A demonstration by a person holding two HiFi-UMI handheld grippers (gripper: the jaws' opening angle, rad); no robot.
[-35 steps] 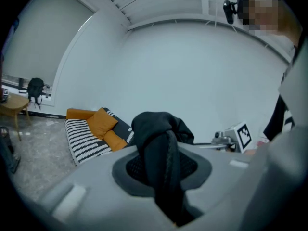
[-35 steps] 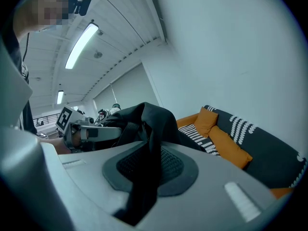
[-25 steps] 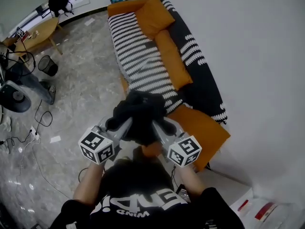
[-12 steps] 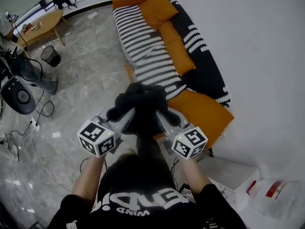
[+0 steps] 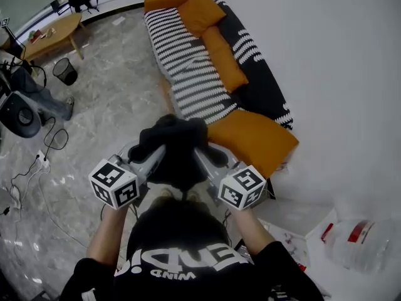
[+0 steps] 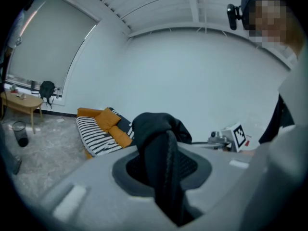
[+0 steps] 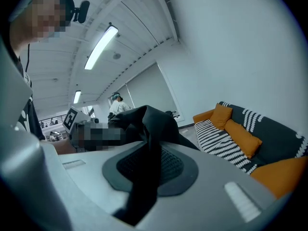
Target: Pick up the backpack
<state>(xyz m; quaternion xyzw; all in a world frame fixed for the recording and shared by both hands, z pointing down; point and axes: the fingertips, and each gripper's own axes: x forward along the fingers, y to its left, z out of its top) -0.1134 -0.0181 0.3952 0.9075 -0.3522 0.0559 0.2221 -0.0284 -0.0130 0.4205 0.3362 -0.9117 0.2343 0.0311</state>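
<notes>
From my end I see a grey marble floor [image 5: 113,105], a white wall [image 5: 338,74] and a striped sofa [image 5: 188,68] with orange cushions [image 5: 223,60] against it (a wooden table [image 5: 53,33] and a bin [image 5: 64,71] stand farther off). A ceiling tube light [image 7: 102,46] glows.

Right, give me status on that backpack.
Left claw shut on the backpack, right claw too. It hangs in the air between them. Sofa ahead, nothing in the way.

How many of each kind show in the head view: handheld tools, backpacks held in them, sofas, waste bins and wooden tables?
tools: 2, the left tool and the right tool
backpack, gripped by both tools: 1
sofa: 1
waste bin: 1
wooden table: 1
total: 6
</notes>
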